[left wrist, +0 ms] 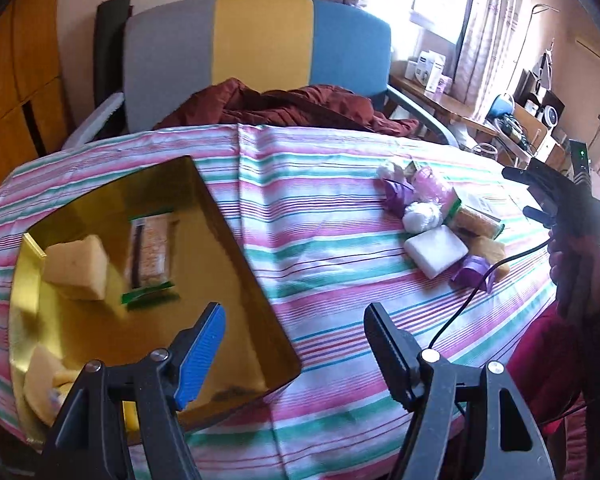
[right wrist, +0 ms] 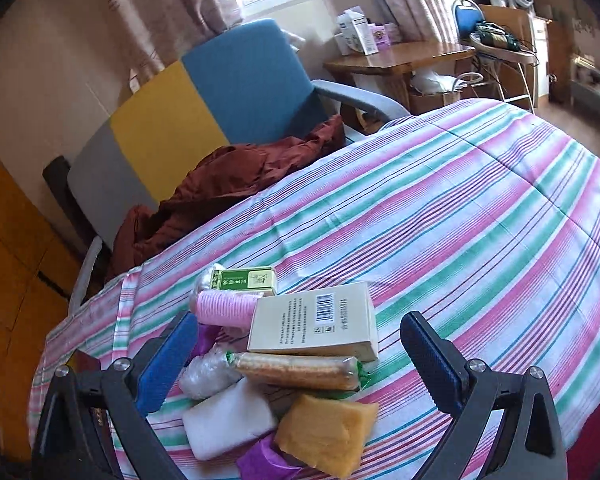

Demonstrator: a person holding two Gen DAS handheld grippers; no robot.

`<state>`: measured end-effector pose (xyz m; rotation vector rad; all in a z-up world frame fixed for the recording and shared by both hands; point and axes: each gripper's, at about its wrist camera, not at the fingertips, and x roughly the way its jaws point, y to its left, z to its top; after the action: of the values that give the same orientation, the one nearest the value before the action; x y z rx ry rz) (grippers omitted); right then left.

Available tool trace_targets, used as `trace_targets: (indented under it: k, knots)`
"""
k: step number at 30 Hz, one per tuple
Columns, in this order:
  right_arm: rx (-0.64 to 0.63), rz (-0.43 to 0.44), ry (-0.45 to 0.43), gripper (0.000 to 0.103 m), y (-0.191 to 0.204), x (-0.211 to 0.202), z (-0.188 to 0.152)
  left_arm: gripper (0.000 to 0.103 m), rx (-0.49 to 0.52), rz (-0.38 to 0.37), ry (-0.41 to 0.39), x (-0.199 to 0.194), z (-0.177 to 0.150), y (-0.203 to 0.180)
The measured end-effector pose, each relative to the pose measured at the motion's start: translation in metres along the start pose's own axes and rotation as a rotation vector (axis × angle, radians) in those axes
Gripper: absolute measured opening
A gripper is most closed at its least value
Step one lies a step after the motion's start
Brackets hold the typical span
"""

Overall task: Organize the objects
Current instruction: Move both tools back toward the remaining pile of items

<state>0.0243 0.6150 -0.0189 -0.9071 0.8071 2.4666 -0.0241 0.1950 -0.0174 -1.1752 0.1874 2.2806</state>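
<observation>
A gold tray [left wrist: 236, 248] lies on the striped tablecloth [left wrist: 332, 184] at the left and holds a yellow sponge [left wrist: 78, 268] and a wrapped biscuit pack [left wrist: 150, 252]. My left gripper [left wrist: 296, 354] hangs open over the tray's near right corner with nothing between its fingers. To the right sits a pile: a beige barcode box [right wrist: 316, 324], a biscuit pack [right wrist: 296, 372], a white block [right wrist: 228, 420], a yellow sponge [right wrist: 328, 436], a pink roll [right wrist: 224, 308] and a green box [right wrist: 248, 280]. My right gripper [right wrist: 300, 360] stands open just above this pile, its pads clear of everything.
Behind the table stands an armchair [left wrist: 260, 40] with grey, yellow and blue panels and a rust-red garment [left wrist: 284, 106] on its seat. A wooden side table [right wrist: 396, 56] with small boxes is at the back right. A black cable [left wrist: 472, 292] trails over the cloth.
</observation>
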Motion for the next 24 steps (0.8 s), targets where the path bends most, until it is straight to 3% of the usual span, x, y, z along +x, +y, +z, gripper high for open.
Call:
trace_targets:
  k: [4, 6, 15, 24]
  knots:
    - [0.002, 0.01, -0.01, 0.102, 0.002, -0.002, 0.001, 0.071, 0.003, -0.018, 0.031, 0.018, 0.015, -0.011]
    - [-0.009, 0.017, -0.008, 0.102, 0.004, -0.003, 0.0, 0.065, 0.008, -0.03, 0.039, 0.026, 0.024, -0.02]
    - [-0.043, 0.048, 0.005, 0.102, 0.01, 0.001, -0.001, 0.059, 0.024, -0.182, 0.12, 0.078, 0.06, -0.07]
    - [-0.042, 0.071, 0.01, 0.102, 0.01, 0.003, 0.0, 0.055, 0.012, -0.257, 0.208, 0.137, 0.089, -0.113]
